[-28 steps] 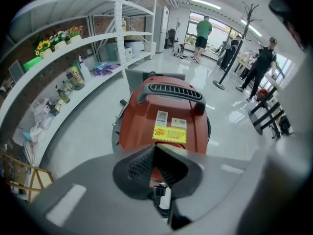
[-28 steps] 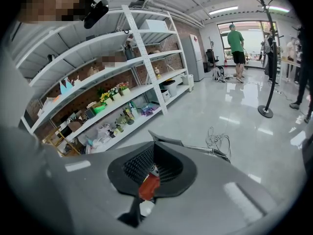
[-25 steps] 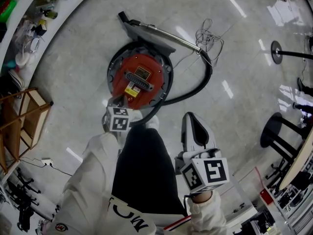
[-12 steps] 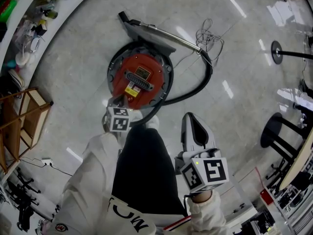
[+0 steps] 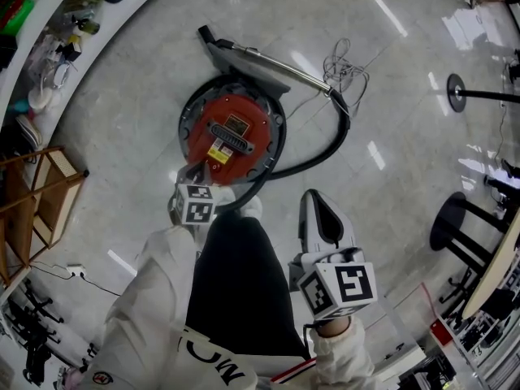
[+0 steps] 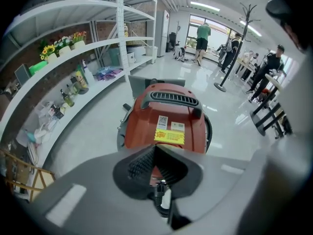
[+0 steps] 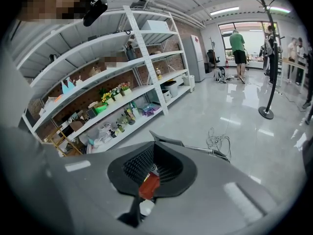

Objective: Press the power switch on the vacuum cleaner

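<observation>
Jaws of both grippers are pressed together, gripping nothing. Left gripper [image 6: 155, 147], low centre of the head view, points its tip at the near rim of the red vacuum cleaner [image 5: 231, 132]; contact cannot be told. Right gripper [image 7: 153, 145], lower right, is well apart from it. Farther off, the wand [image 5: 268, 59] and coiled cable [image 5: 345, 63] lie upper centre

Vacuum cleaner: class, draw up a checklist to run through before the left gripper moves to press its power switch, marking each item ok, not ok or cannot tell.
1. Vacuum cleaner upright on the floor: ok.
2. Left gripper pointed at it: ok.
3. Left jaws together, nothing between them: ok.
4. Power switch picked out: cannot tell, none plainly shows.
5. Right gripper held off to the side, jaws together: ok.
</observation>
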{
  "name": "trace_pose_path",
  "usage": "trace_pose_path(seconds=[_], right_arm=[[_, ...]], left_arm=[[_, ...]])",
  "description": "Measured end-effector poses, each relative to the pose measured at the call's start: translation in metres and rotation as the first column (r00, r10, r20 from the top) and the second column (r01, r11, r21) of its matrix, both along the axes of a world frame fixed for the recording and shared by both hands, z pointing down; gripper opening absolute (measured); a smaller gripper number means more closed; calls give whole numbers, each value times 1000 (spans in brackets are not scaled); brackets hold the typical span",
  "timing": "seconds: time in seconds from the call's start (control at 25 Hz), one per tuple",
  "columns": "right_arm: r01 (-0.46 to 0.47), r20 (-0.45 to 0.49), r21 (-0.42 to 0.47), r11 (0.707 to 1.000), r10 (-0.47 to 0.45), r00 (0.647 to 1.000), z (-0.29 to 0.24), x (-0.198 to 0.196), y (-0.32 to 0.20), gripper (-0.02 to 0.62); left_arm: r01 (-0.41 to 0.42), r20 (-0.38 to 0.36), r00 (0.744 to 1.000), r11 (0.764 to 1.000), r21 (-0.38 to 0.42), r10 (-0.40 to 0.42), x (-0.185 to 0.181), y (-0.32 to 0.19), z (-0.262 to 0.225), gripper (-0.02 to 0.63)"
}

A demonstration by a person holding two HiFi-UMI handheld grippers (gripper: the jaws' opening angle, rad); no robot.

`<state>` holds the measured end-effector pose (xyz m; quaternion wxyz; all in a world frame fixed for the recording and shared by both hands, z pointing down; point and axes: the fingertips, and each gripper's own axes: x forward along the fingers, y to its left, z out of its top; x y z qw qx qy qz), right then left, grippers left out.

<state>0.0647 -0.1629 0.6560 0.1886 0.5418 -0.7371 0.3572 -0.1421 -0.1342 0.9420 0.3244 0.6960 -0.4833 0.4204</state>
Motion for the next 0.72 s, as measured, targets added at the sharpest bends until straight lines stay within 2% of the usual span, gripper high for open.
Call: trace_pose_path(seconds=[0.4, 0.56, 0.72], right_arm=[[19, 15, 33, 999, -19, 1000, -26, 2, 4, 0], [21, 11, 64, 998, -22, 1000, -45, 5, 1, 0], [25, 14, 94, 995, -26, 1000, -72, 7, 1, 0]], left_arm=[[46, -30, 999, 998, 46, -44, -1, 6, -45, 0], [63, -55, 997, 995, 80, -58, 2, 4, -81, 0], [82, -77, 994, 986, 142, -72, 2, 3, -141, 0]])
